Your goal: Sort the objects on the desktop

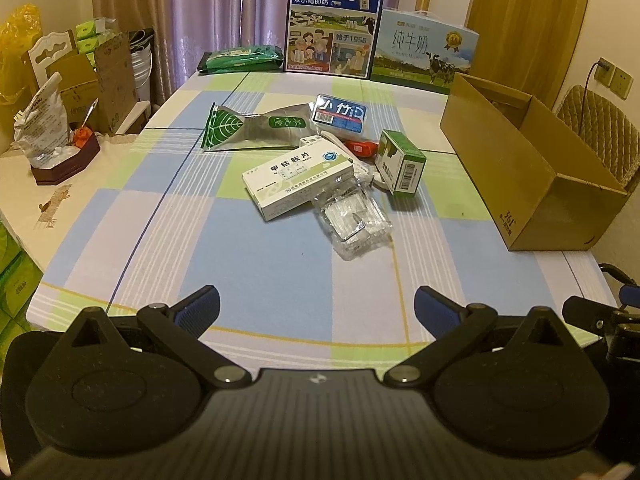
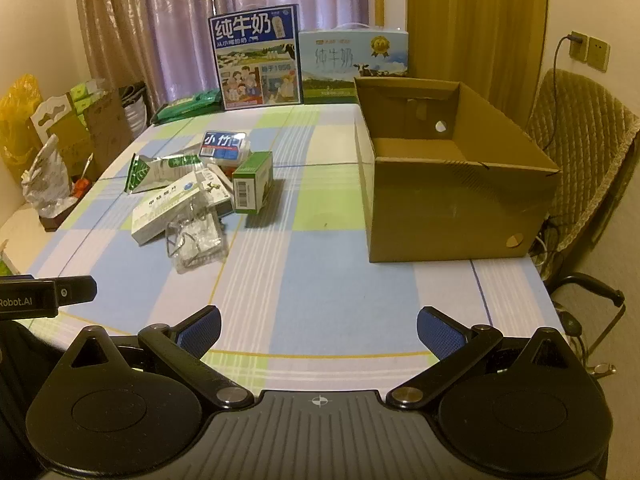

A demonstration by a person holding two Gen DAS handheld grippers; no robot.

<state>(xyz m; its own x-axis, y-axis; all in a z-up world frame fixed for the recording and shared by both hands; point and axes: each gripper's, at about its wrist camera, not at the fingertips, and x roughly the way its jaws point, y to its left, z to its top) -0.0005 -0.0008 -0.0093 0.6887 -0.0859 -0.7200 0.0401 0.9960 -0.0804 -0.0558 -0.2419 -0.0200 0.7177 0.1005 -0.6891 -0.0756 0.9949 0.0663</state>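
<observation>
Both claws hung low over the near edge of the surface (image 1: pixel 280 272), which was covered by a blue, green and white checked cloth. The left claw (image 1: pixel 317 304) had its blue-padded fingers spread wide apart with nothing between them, and the right claw (image 2: pixel 319 326) was spread just as wide and equally empty. The things to sort lay in a loose pile near the middle of the surface: a white medicine box (image 1: pixel 298 182) partly overlapping a clear plastic packet (image 1: pixel 354 218), a green and white small box (image 1: pixel 402 166) standing just beside them, a silver and green foil pouch (image 1: pixel 248 128) behind, and a blue-labelled clear case (image 1: pixel 340 116) next to the pouch. An open cardboard box (image 2: pixel 452 200) sat empty on the right side, well apart from the pile. Two milk cartons (image 1: pixel 334 20) stood upright at the far edge.
</observation>
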